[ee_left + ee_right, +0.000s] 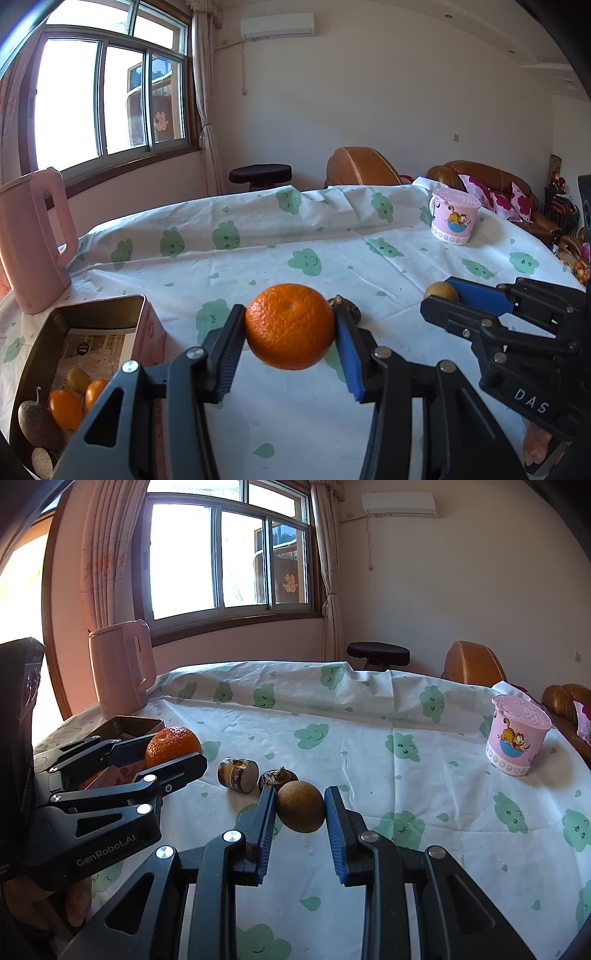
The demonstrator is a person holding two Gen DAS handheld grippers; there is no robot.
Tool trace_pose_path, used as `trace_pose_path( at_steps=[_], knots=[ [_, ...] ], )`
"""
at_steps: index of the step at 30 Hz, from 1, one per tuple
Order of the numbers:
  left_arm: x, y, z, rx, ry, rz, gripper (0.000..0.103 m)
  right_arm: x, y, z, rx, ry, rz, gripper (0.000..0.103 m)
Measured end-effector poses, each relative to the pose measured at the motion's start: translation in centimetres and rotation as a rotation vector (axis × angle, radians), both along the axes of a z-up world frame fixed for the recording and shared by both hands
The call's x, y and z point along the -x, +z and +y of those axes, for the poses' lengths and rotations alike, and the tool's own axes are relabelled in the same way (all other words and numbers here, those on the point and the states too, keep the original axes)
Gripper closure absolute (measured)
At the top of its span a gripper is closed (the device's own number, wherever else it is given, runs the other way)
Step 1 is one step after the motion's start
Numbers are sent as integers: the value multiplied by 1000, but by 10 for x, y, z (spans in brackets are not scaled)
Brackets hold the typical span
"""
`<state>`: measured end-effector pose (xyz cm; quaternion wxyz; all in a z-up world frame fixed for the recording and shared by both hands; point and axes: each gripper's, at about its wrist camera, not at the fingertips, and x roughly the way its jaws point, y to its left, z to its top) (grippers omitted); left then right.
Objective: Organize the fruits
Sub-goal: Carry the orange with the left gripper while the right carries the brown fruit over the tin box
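Orange sat clamped in the left tongs above the worktop, tin at 8 o'clock, so best swing it over the rim before releasing, while right tongs, reaching level from 3 o'clock, gripped the brown fruit.

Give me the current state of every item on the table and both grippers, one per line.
left gripper: shut on orange
orange: held off the cloth
right gripper: shut on brown fruit
brown fruit: gripped between the fingers
tin box: open, several fruits inside
pink cup: upright, lid on
pink kettle: upright, lid closed
two dark fruits: loose on the cloth
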<state>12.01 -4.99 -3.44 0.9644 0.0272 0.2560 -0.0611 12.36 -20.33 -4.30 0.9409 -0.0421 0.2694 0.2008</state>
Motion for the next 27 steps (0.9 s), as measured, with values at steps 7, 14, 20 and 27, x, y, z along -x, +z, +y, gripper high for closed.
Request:
trace_pose_path(
  at_steps=[7,14,20,27],
  knots=[
    [4,2,3,9,15,-26,54,3,2,-2,-9,-1,-22,74],
    [13,6,7,13,52,-74,54,9,6,-3,-19,-4,-62,74],
    [22,8,15,30,82,-93,54,13,9,-4,-21,-7,-87,74],
    [37,9,32,31,116,-104,54,19,10,1,-25,5,-100,74]
  ],
)
